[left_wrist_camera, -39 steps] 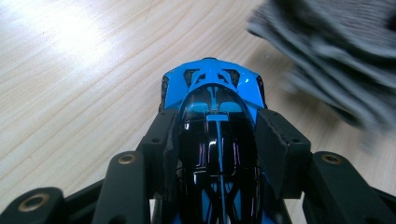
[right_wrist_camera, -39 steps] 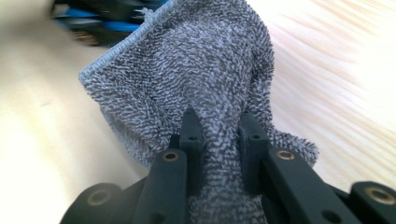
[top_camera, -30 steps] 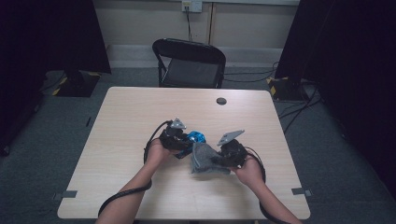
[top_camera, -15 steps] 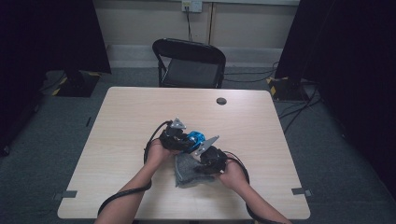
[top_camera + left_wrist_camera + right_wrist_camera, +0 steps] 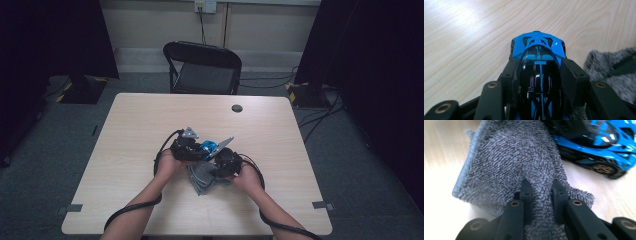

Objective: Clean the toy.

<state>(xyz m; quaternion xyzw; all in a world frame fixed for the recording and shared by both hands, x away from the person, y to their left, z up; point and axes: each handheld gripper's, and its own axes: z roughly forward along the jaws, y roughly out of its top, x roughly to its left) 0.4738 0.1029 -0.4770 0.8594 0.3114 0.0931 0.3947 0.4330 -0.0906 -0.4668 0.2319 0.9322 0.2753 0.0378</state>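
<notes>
Table is light wood, with a black chair pushed up at its far edge and a small dark disc on the tabletop near that edge, well apart from the action. Both forearms come in over the near edge and meet around the table's middle. Grey cloth lies bunched there on the wood, just toward the near edge from the grippers. Left gripper has its jaws clamped on the sides of a blue car, nose pointing away over bare wood, cloth just beside it. Right gripper has its jaws nearly closed, pinching a fold of the cloth, with the car just beyond it.
</notes>
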